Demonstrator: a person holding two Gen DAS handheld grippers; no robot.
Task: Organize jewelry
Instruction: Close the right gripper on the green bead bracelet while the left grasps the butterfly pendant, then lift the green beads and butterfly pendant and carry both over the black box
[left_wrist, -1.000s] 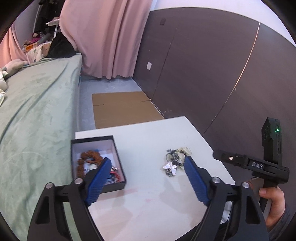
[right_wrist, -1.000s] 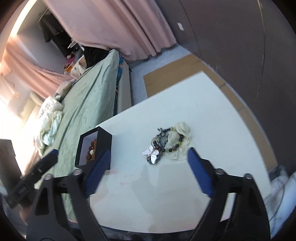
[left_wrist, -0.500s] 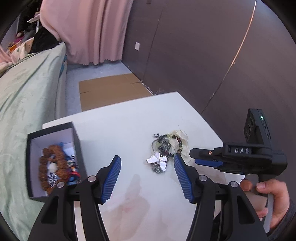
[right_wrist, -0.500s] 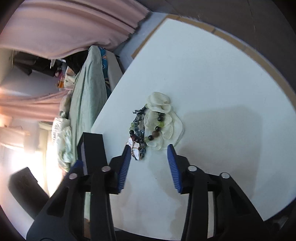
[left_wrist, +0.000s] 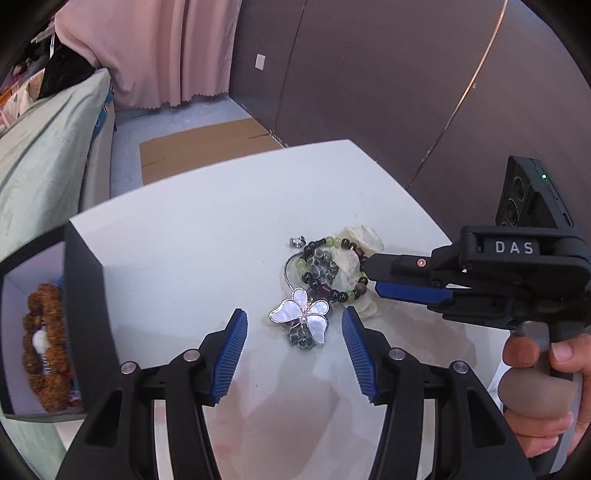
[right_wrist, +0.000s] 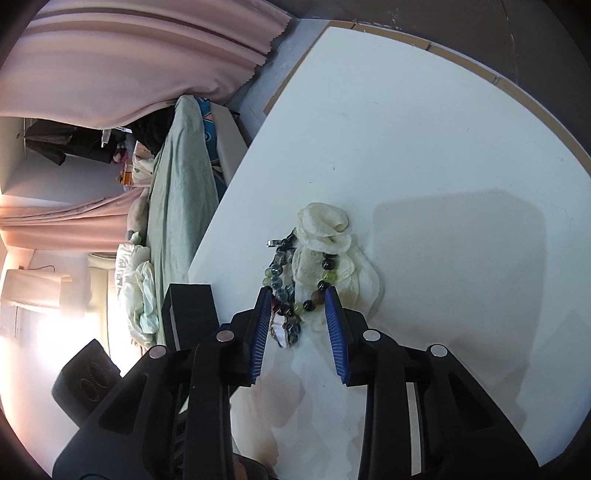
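Observation:
A pile of jewelry lies on the white table (left_wrist: 207, 258): a pearly butterfly brooch (left_wrist: 301, 314), a bead bracelet (left_wrist: 328, 267) of green and dark beads, a cream fabric flower (left_wrist: 360, 240) and a small silver ring (left_wrist: 297, 242). My left gripper (left_wrist: 293, 325) is open, its blue pads either side of the brooch, not touching it. My right gripper (right_wrist: 297, 301) is open around the bracelet (right_wrist: 295, 280) beside the flower (right_wrist: 325, 225); in the left wrist view its fingertips (left_wrist: 373, 267) reach the beads from the right. A black box (left_wrist: 85, 295) at left holds a brown bead bracelet (left_wrist: 40, 339).
The table's far edge drops to a grey floor with flat cardboard (left_wrist: 199, 147). A green-covered bed (left_wrist: 37, 166) runs along the left, pink curtains (left_wrist: 159, 48) behind, a dark wall panel (left_wrist: 388, 92) to the right. The black box also shows in the right wrist view (right_wrist: 190, 310).
Both grippers have moved in on the jewelry pile. The left now frames the butterfly brooch; the right has narrowed and reached the bead bracelet. The box slid to the left wrist view's left edge.

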